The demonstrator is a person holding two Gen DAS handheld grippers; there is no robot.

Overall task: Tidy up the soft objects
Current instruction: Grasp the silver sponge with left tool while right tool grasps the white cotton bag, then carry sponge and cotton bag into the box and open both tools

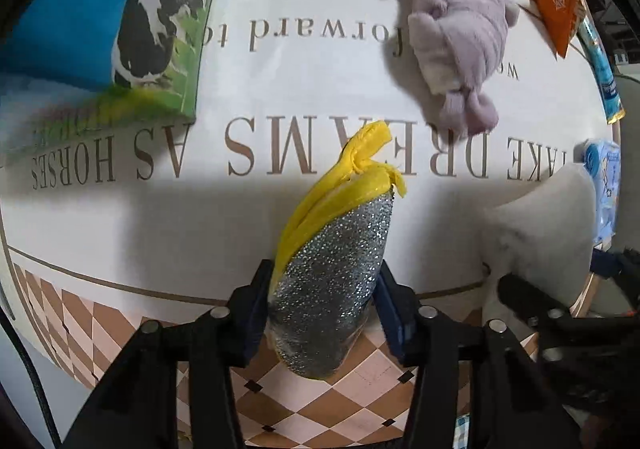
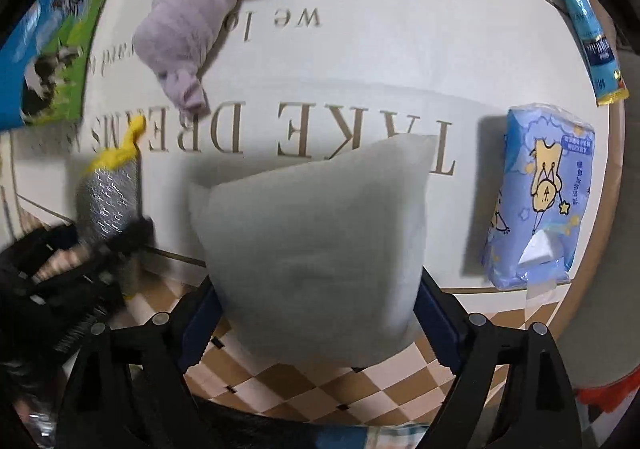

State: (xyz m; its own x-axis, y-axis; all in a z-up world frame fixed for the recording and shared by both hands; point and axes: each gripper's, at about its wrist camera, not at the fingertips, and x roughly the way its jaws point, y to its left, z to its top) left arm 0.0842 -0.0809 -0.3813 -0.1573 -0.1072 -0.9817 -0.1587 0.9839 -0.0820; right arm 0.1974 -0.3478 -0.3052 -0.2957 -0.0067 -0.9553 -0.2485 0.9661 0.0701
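My left gripper point(image 1: 322, 301) is shut on a silver-glitter and yellow scrub sponge point(image 1: 332, 273), held above the table's near edge; the sponge also shows in the right wrist view point(image 2: 110, 193). My right gripper point(image 2: 316, 313) is shut on a pale grey cushion point(image 2: 316, 249), held just right of the left gripper; the cushion also shows in the left wrist view point(image 1: 540, 233). A lilac plush toy point(image 1: 460, 33) lies on the table further back, and it shows in the right wrist view point(image 2: 200, 13) too.
The round table point(image 1: 120, 217) has a white printed top and checkered rim. A blue-green cow carton point(image 1: 120, 21) stands at the back left. A blue tissue pack point(image 2: 540, 197) lies at the right. Snack packets point(image 1: 560, 5) and a blue tube point(image 2: 588, 29) lie along the far edge.
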